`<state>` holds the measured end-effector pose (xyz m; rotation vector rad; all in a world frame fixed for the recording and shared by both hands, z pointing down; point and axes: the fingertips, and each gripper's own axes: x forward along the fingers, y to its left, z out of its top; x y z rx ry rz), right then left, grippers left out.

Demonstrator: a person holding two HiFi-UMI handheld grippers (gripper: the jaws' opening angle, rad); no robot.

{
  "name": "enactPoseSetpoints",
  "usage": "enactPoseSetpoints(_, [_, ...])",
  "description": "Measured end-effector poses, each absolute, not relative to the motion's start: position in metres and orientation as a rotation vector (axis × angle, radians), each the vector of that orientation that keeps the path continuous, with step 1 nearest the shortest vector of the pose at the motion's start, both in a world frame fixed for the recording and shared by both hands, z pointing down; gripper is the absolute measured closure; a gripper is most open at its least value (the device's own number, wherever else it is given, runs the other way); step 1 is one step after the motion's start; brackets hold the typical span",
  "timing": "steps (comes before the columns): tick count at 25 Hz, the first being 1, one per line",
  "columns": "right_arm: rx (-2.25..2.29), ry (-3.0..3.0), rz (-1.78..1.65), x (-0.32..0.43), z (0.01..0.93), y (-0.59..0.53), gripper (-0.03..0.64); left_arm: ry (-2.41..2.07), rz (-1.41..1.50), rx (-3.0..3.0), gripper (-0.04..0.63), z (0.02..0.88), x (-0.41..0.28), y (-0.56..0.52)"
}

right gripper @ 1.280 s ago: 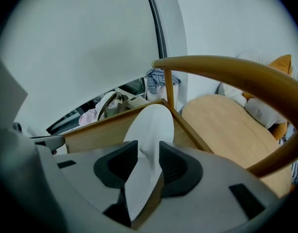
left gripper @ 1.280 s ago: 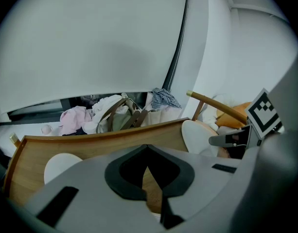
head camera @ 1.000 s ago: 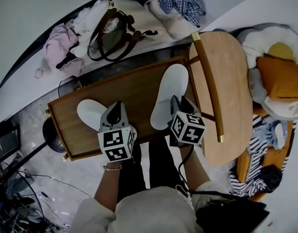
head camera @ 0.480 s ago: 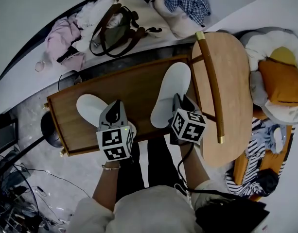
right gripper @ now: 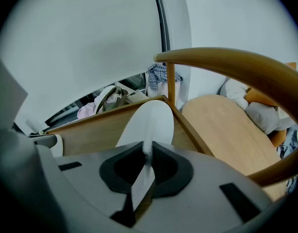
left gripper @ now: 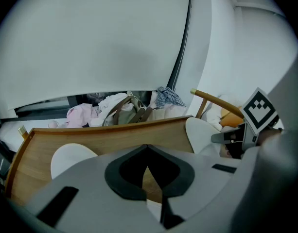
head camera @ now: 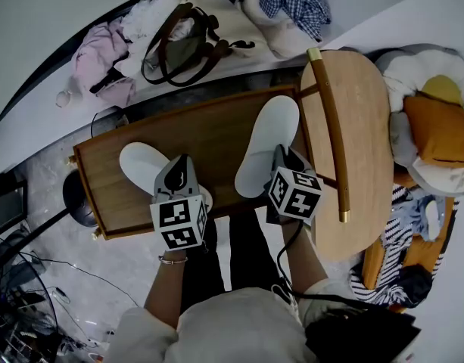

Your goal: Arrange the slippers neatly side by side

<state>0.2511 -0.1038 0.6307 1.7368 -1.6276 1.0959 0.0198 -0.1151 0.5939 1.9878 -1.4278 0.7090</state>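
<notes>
Right gripper (right gripper: 148,152) clamping near edge of right slipper (head camera: 266,144), jaws just having been closing onto it, now nearly together. Left gripper (left gripper: 148,148) sitting over near end of left slipper (head camera: 139,165), jaw tips meeting; hard telling whether pinching slipper edge. Both slippers lying on wooden table (head camera: 209,131), well apart, right one angling toward far right corner beside chair (head camera: 356,150).

The open passage is the bare wood at mid-frame, on the rimmed wooden table (head camera: 209,134), between the left slipper (head camera: 139,165) and the right slipper (head camera: 266,150). At the right, the chair's curved back rail (head camera: 331,134) runs just beside the right slipper and closes that side. Along the top, a handbag (head camera: 179,48) and heaped clothes (head camera: 95,59) lie beyond the table's far rim.
</notes>
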Motion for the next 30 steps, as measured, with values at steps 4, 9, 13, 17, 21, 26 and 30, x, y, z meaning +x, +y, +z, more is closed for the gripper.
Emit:
enactPoseSetpoints(4, [1.725, -1.646, 1.097, 0.25, 0.627, -0.104, 0.568, -1.431, 0.709, 1.985, 0.592, 0.594, 0.02, -0.114])
enactPoseSetpoints(9, [1.713, -1.671, 1.085, 0.247, 0.618, -0.107, 0.569, -1.433, 0.699, 1.99, 0.592, 0.589, 0.021, -0.113])
enactPoseSetpoints(13, [1.697, -1.701, 1.066, 0.243, 0.607, -0.111, 0.569, -1.448, 0.685, 1.993, 0.592, 0.582, 0.019, -0.114])
enactPoseSetpoints(17, [1.667, -1.734, 1.043, 0.238, 0.596, -0.113, 0.569, -1.47, 0.673, 1.987, 0.592, 0.573, 0.015, -0.113])
enactPoseSetpoints(21, [1.631, -1.771, 1.003, 0.231, 0.583, -0.117, 0.569, -1.498, 0.655, 1.977, 0.592, 0.564, 0.01, -0.111])
enactPoseSetpoints(26, [1.574, -1.828, 0.958, 0.218, 0.563, -0.119, 0.571, -1.54, 0.626, 1.962, 0.592, 0.549, 0.002, -0.106])
enactPoseSetpoints(30, [1.499, -1.886, 0.928, 0.206, 0.55, -0.119, 0.571, -1.575, 0.603, 1.954, 0.592, 0.537, -0.004, -0.103])
